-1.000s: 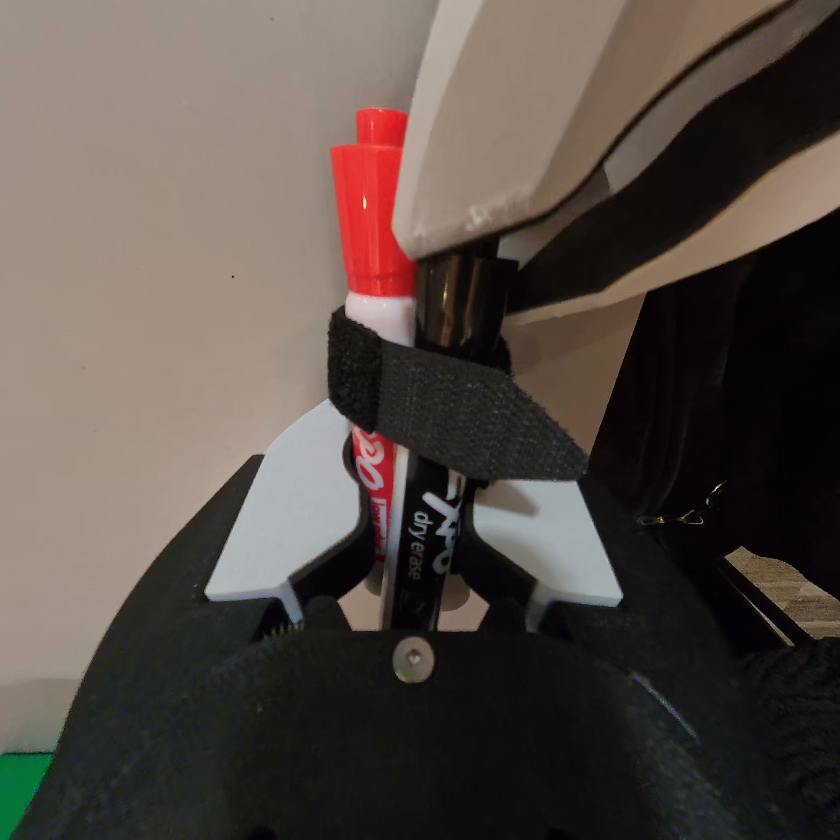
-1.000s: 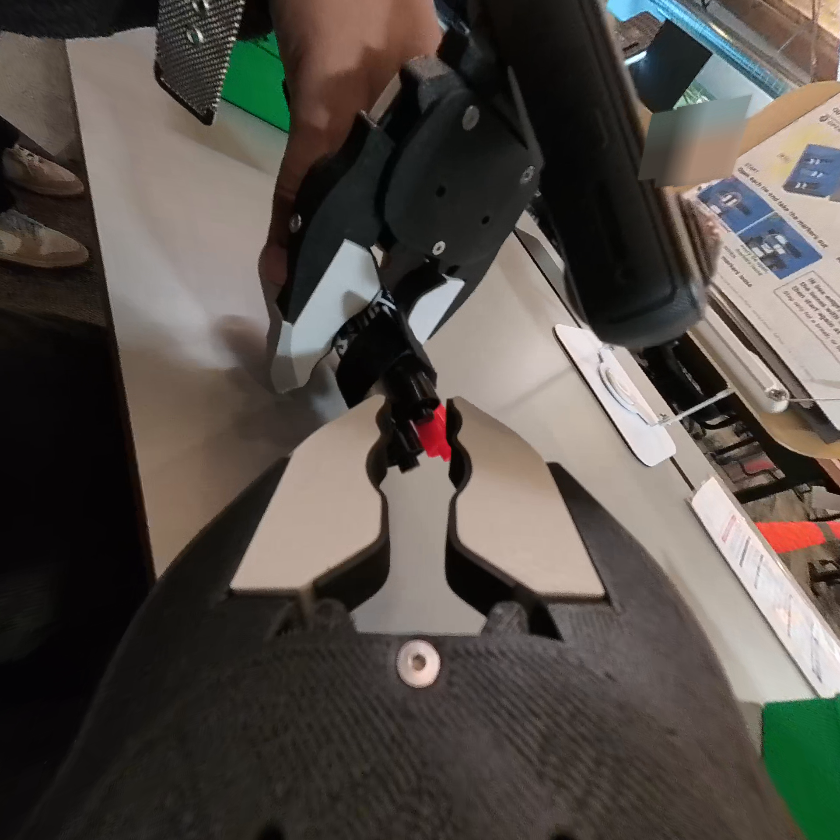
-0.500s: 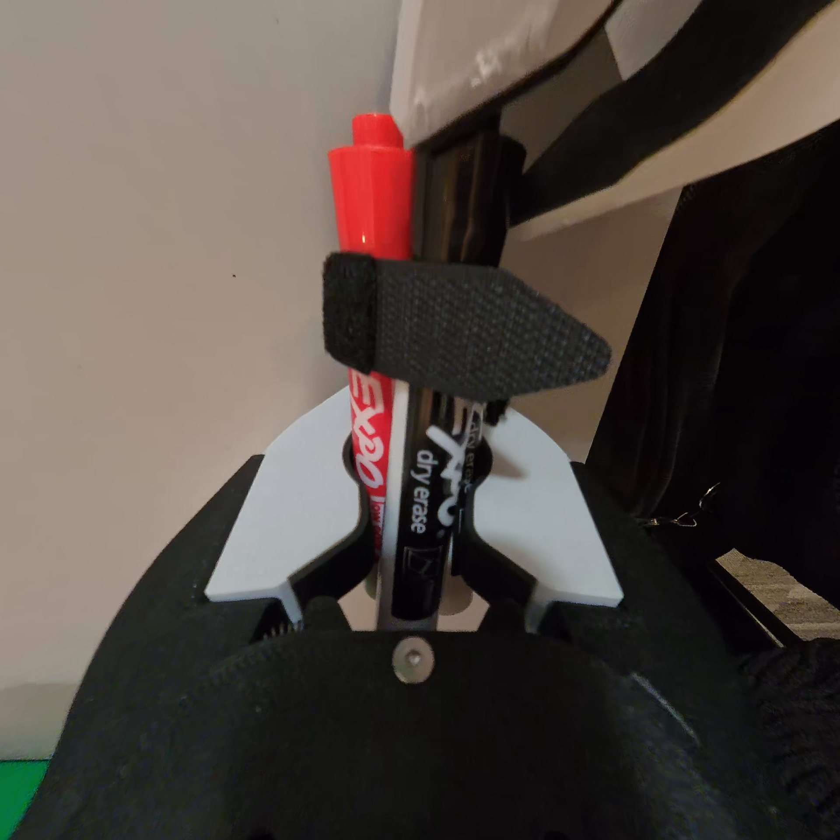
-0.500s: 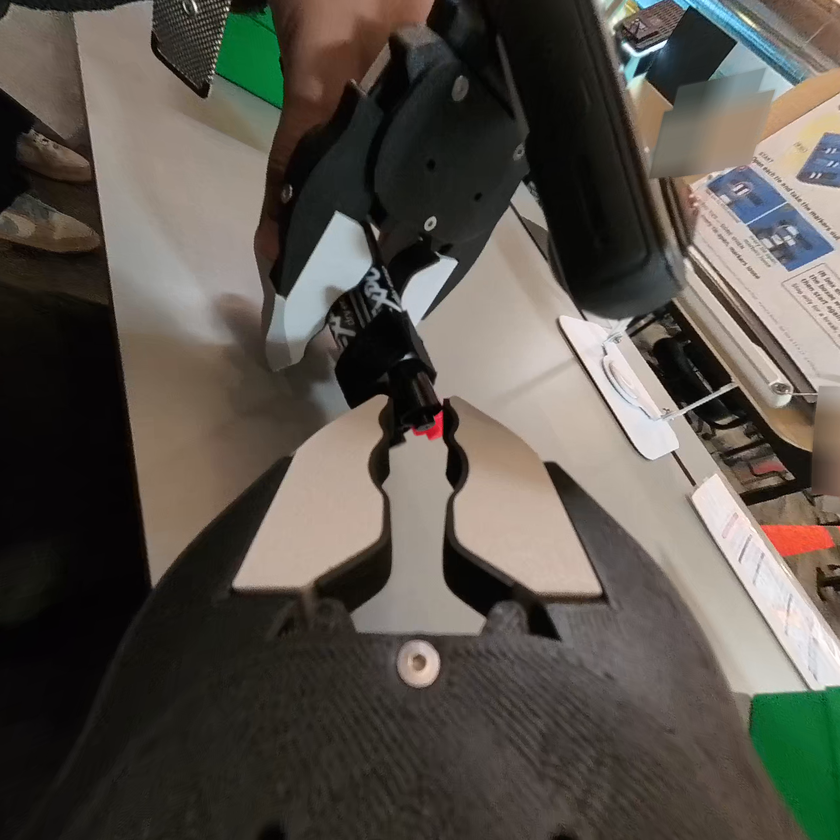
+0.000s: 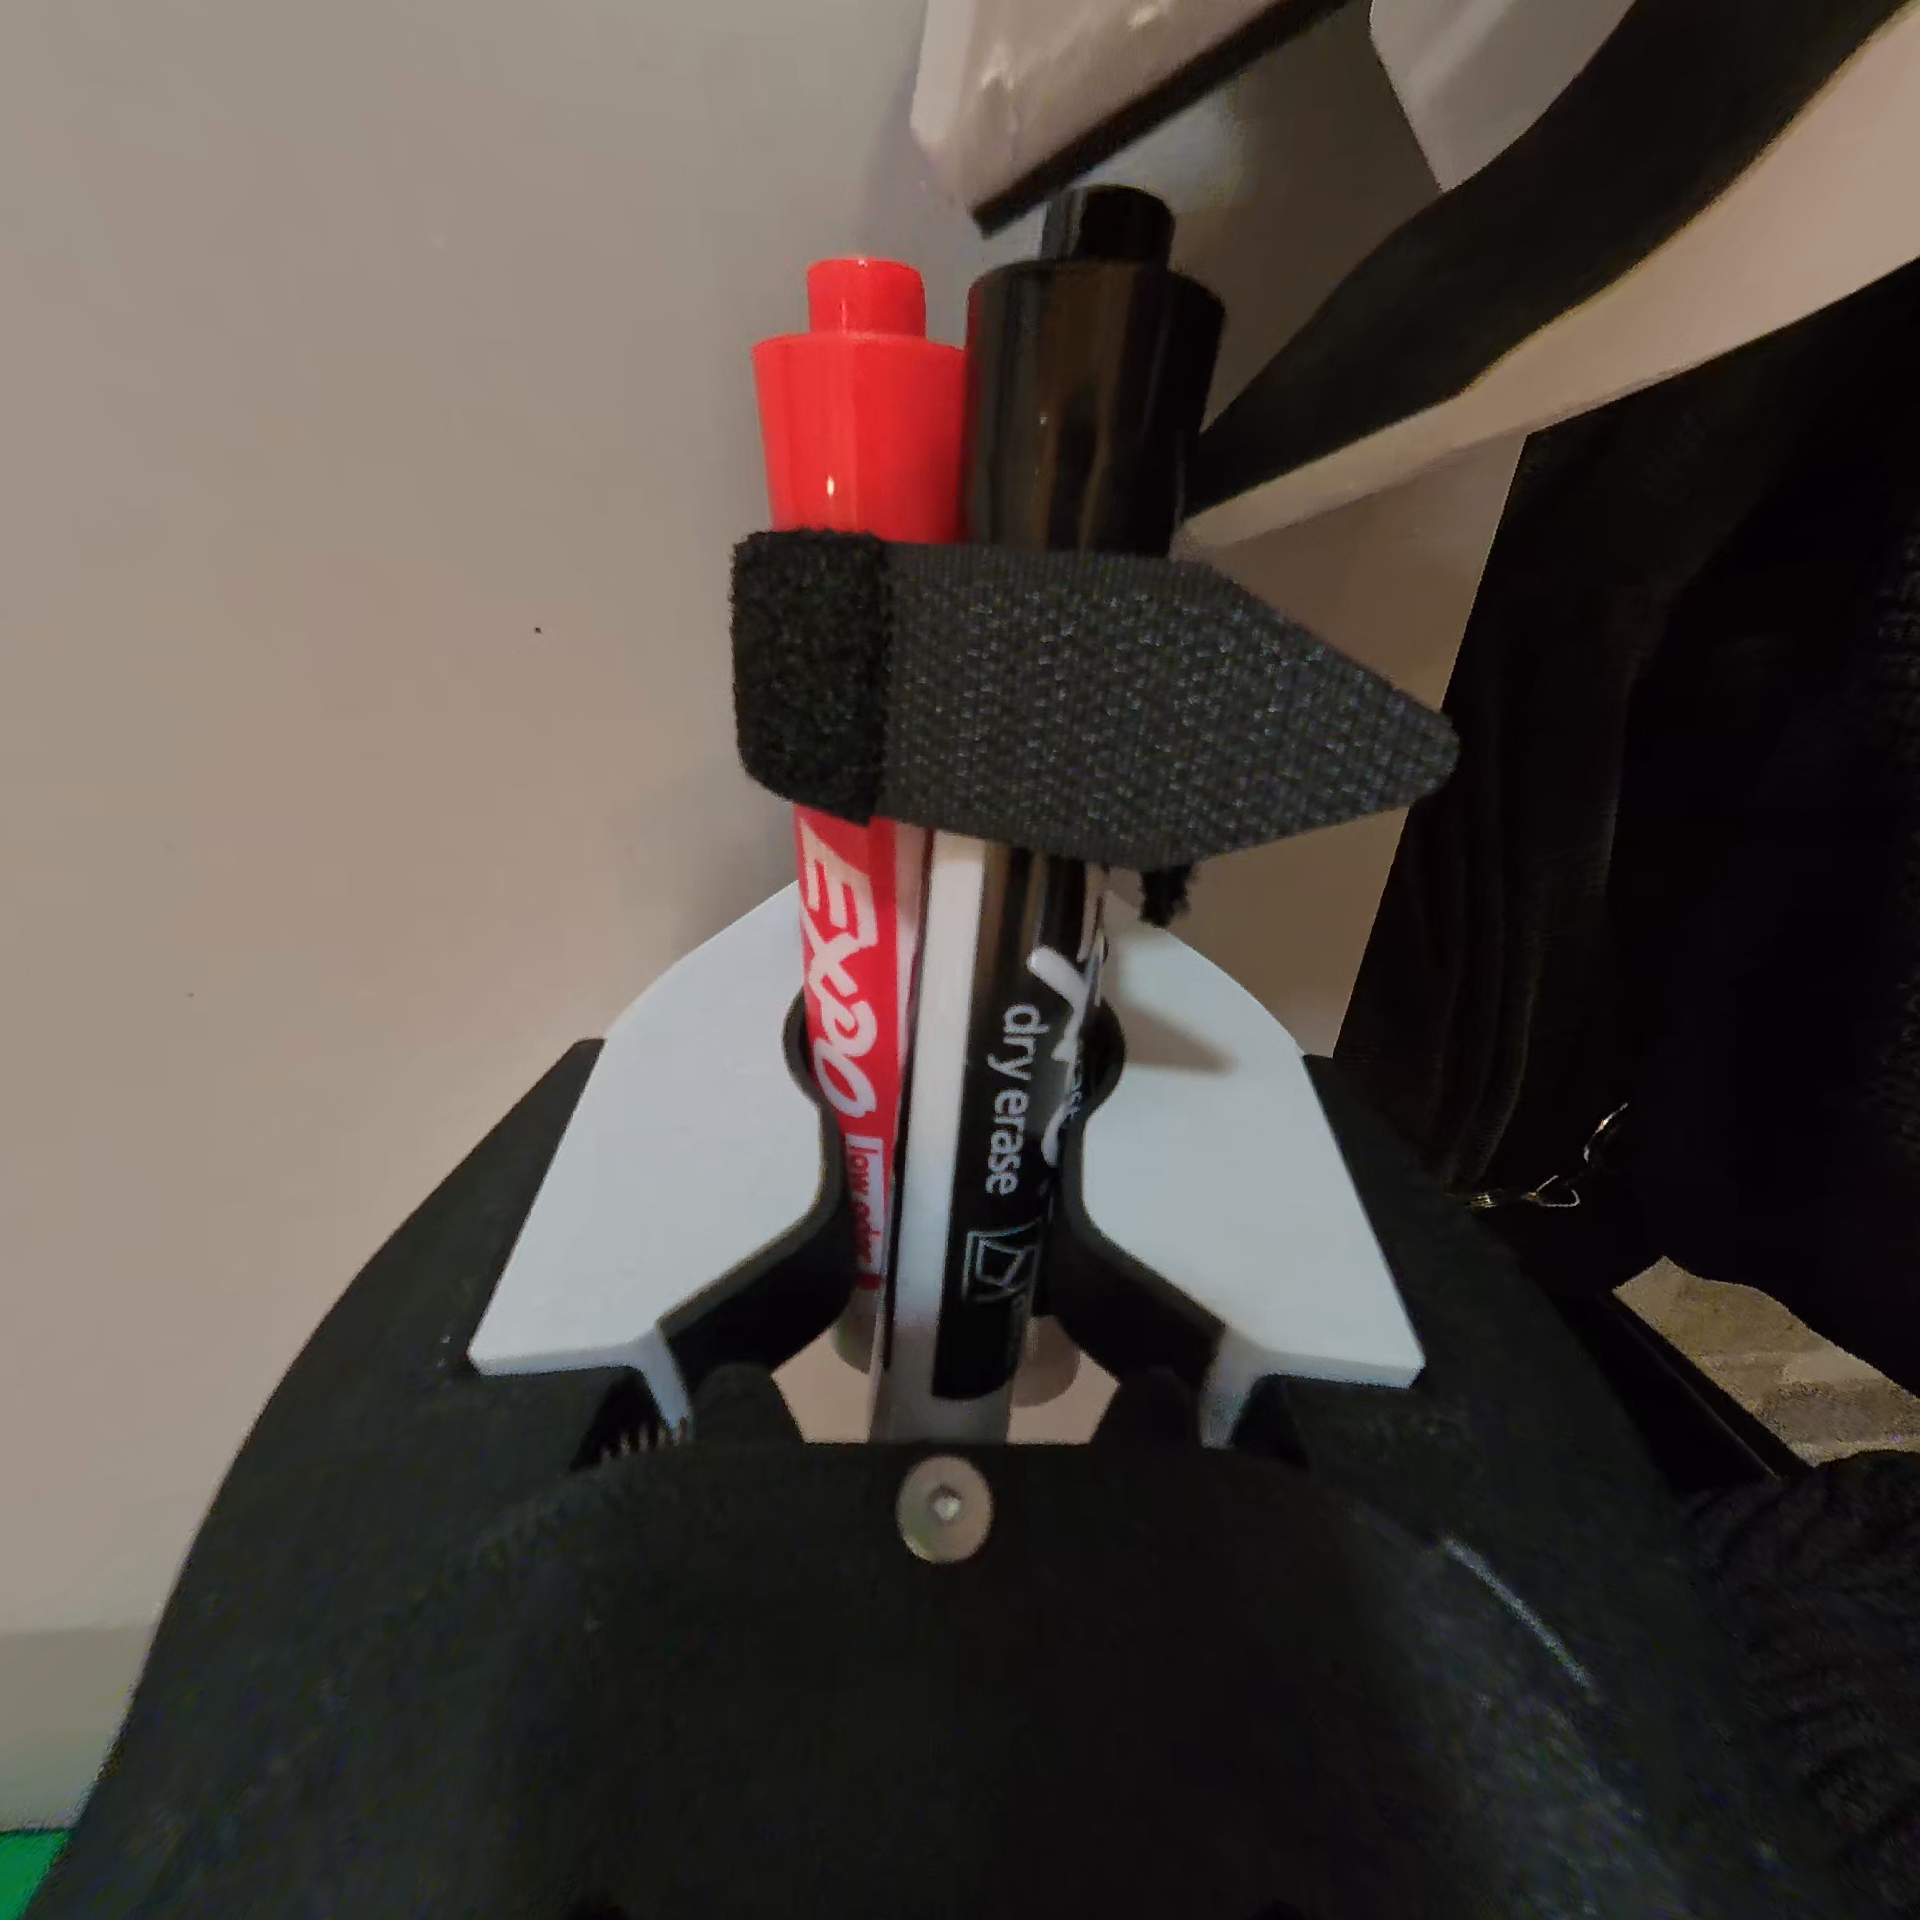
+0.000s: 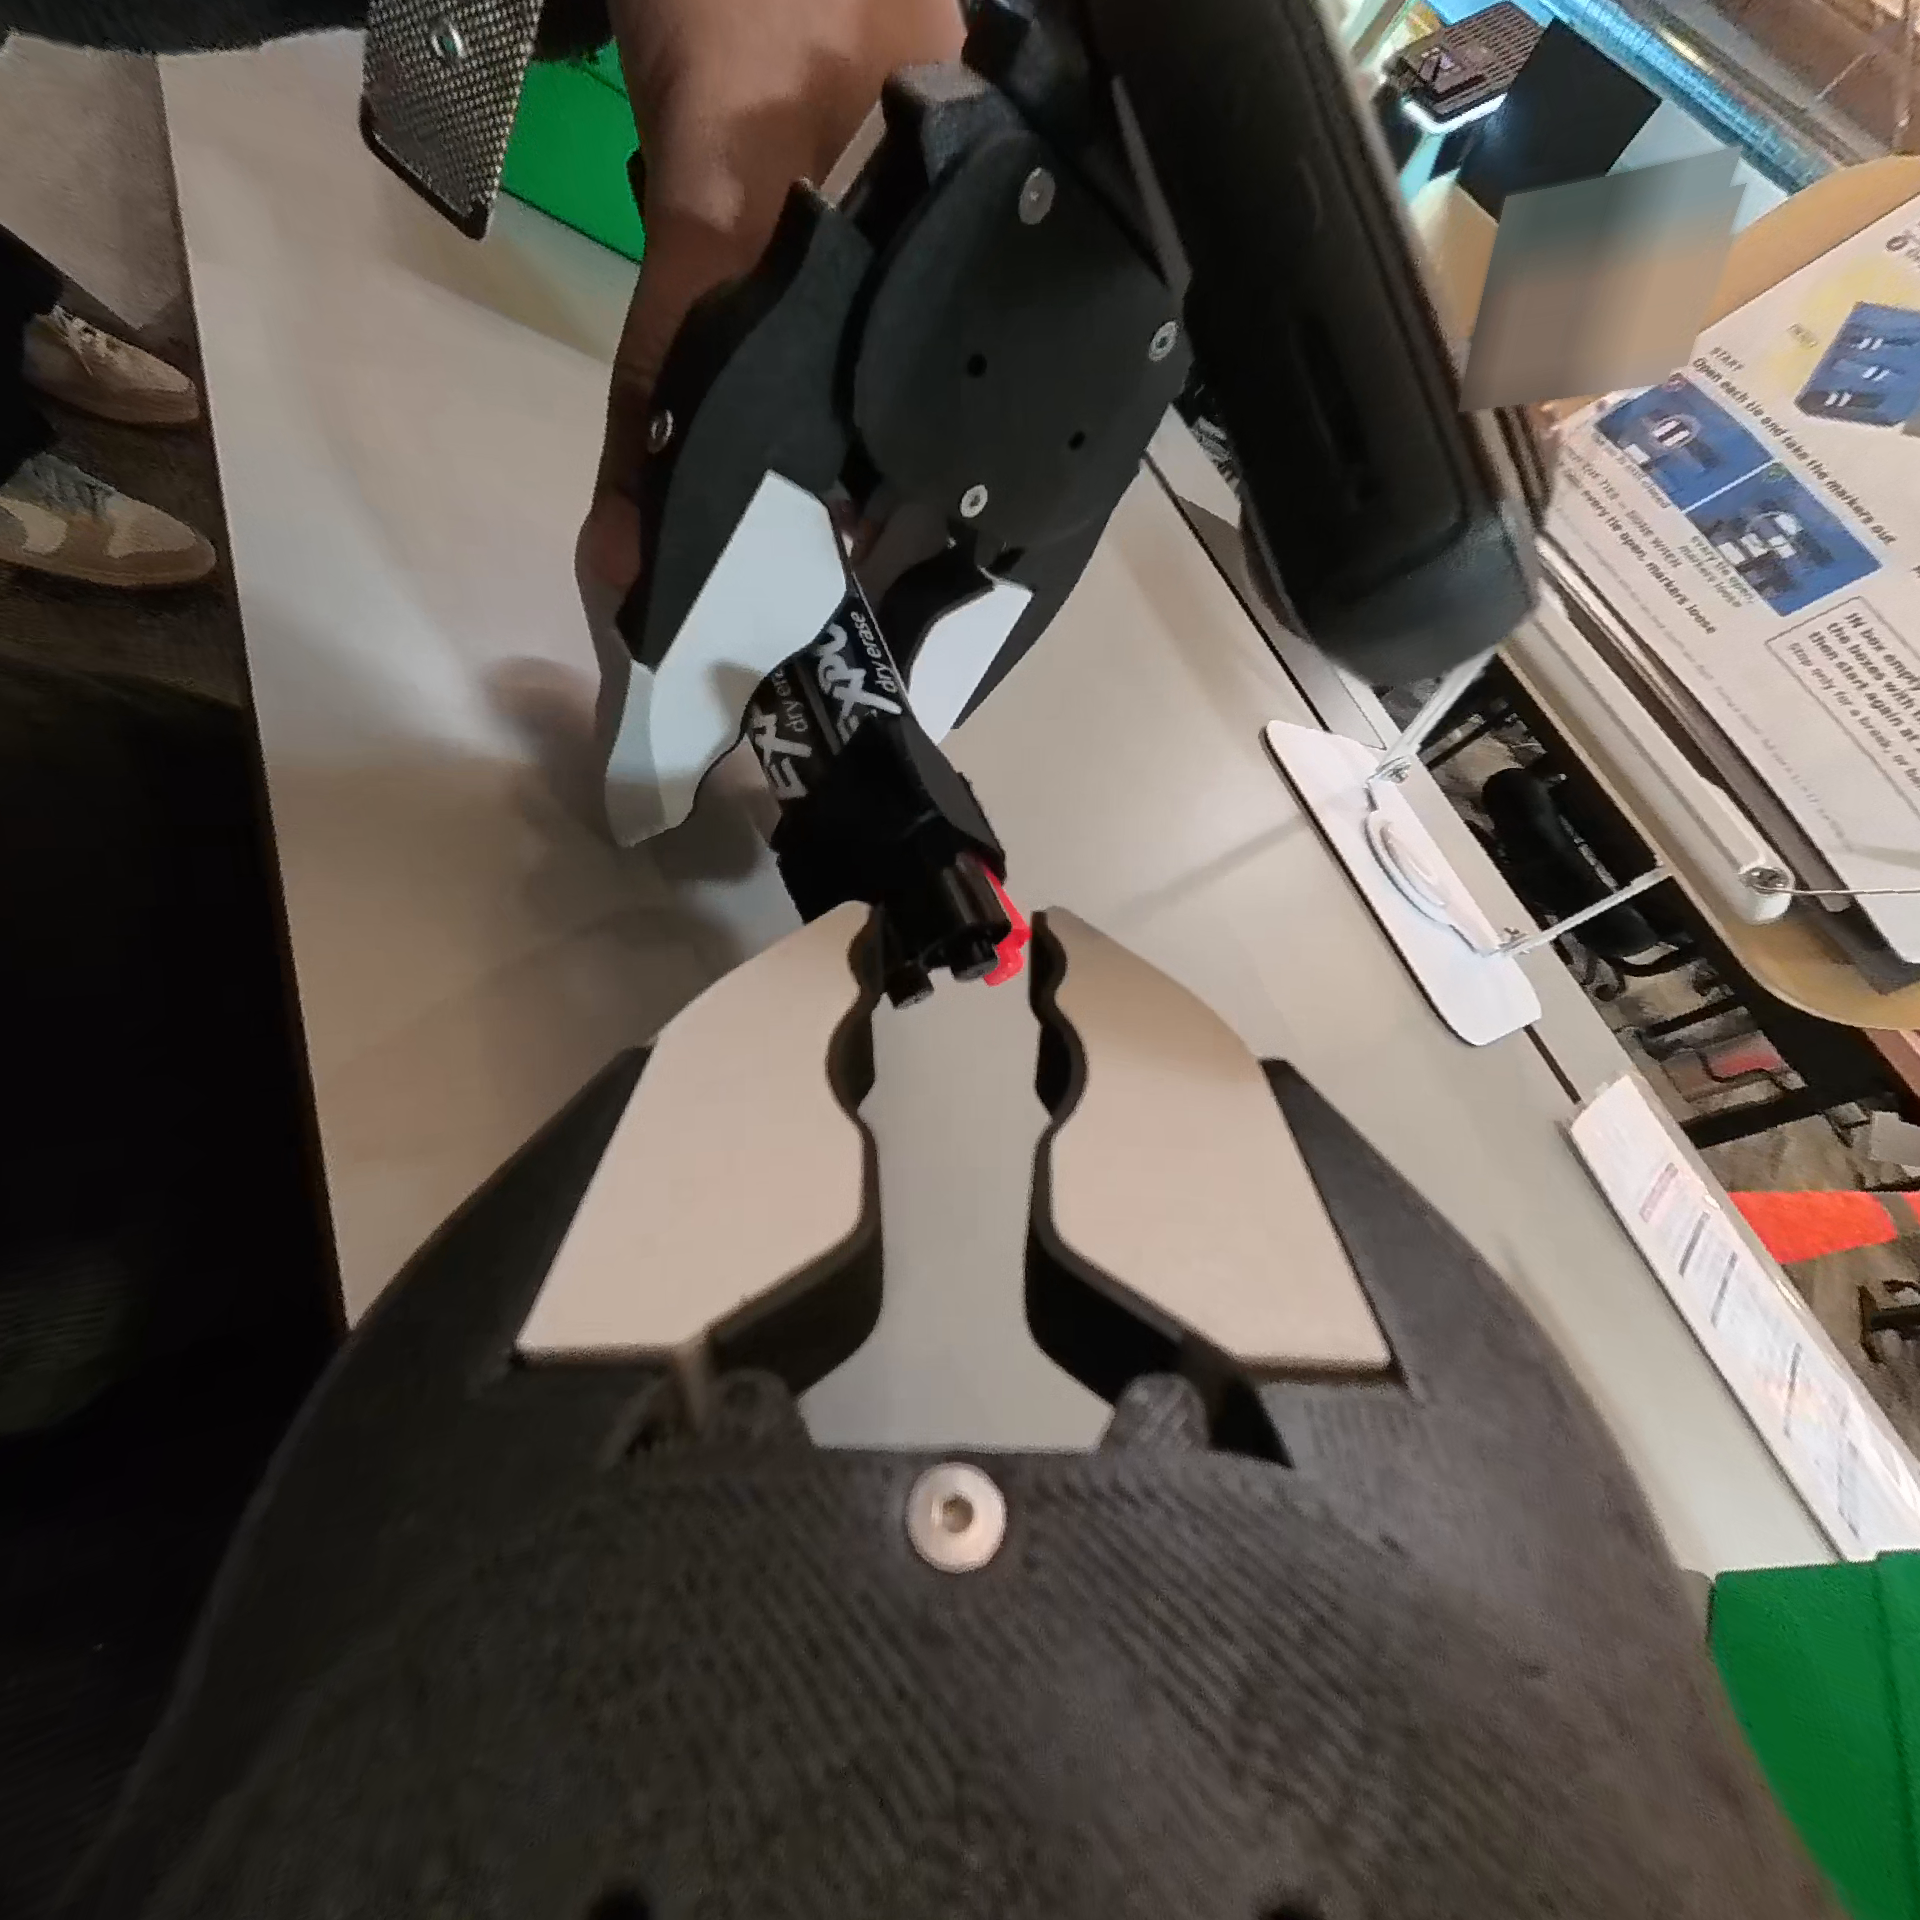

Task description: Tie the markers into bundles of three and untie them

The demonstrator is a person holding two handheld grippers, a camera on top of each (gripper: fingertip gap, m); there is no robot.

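Left gripper (image 5: 951, 1049) jaws clamped tight (hand (image 6: 707, 197) behind), right gripper (image 6: 951, 935) jaws apart

The right gripper (image 6: 951, 930) spreads around the marker caps (image 6: 961, 920), its path blocked by the strap (image 6: 831, 847) and left gripper (image 6: 821, 665); bare table (image 6: 395, 623) lies open leftward.

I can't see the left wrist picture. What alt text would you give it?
A hand-held left tool clamps a bundle of markers, a red marker and a black marker showing, bound by a black hook-and-loop strap whose pointed end sticks out right. Behind is a pale tabletop.
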